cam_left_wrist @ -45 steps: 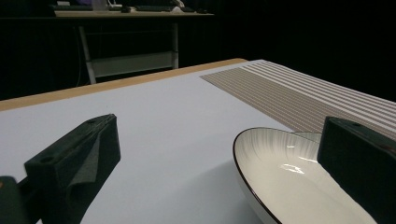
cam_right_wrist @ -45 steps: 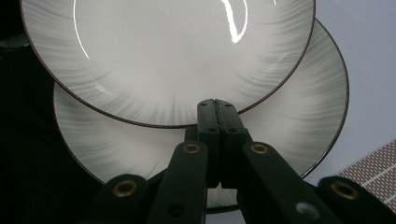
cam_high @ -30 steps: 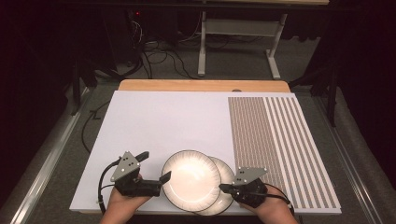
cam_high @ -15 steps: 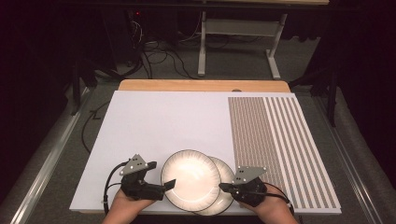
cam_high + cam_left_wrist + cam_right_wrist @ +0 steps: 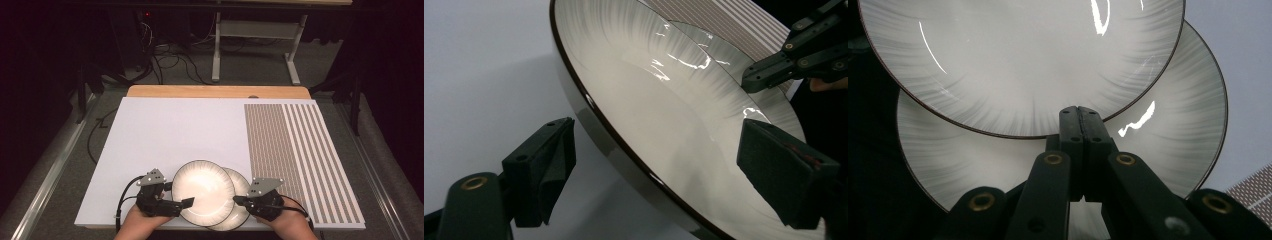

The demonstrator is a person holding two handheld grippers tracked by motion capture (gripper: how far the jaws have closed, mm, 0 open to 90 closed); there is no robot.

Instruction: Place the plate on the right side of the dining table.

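At the bottom of the high view, the left gripper [image 5: 186,202] has its jaws wide apart, one on each side of the top plate's [image 5: 202,190] rim. The right gripper [image 5: 236,200] has its jaws pressed together, tips at the plates. The lower plate [image 5: 242,212] peeks out at lower right. Both plates sit on the white board [image 5: 175,130].

Two plates are counted on the table: an upper plate [image 5: 202,190] and a lower plate [image 5: 239,210], which is partly covered by the upper one. One white board [image 5: 165,135] is laid over the table top, and one striped panel [image 5: 295,150] is seen at its right side. Two grippers are counted, the left gripper [image 5: 186,202] and the right gripper [image 5: 236,200]. Two hands are seen, one behind each gripper.
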